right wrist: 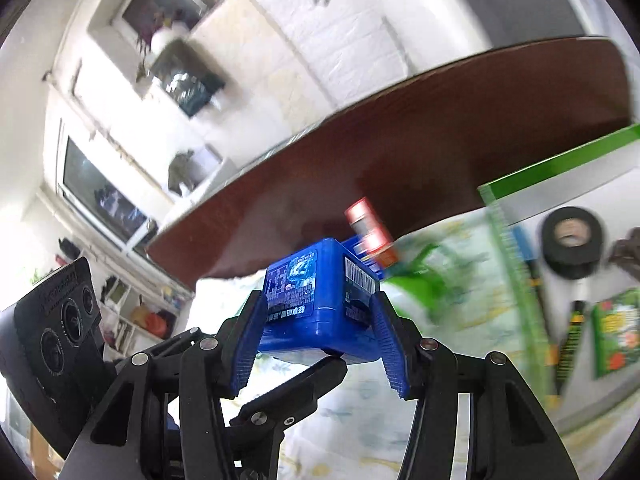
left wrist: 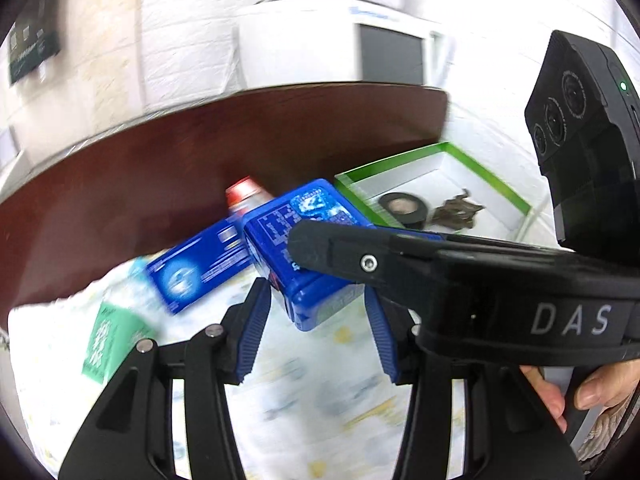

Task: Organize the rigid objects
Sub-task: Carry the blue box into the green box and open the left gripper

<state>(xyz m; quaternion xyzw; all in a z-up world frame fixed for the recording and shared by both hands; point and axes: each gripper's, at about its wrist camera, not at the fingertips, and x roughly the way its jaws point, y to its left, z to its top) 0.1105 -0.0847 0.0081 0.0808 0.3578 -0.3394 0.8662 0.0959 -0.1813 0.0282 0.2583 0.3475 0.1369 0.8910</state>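
Dark red-brown table [left wrist: 168, 168], smooth and glossy, curved far edge; its near part covered by a pale printed cloth [left wrist: 312, 400]. White tray with green rim [left wrist: 472, 160] toward the table's right edge, holding a black tape roll [left wrist: 404, 208] and a dark crumpled item too blurred to identify. Blue flat carton [left wrist: 200, 268] lying on the cloth at the boundary with bare wood, a red-capped can [left wrist: 248, 196] behind it, a green packet [left wrist: 108, 344] nearer the left edge. Blue plastic box [right wrist: 316, 300], rigid, rounded corners, printed label and barcode, raised above the cloth. Right gripper [right wrist: 320, 328]: ribbed blue pads pressed on both sides of the box. Left gripper [left wrist: 316, 320]: fingers spread wide around the same box, apparently not pressing it; the right gripper's black finger crosses in front, partly hiding the box.
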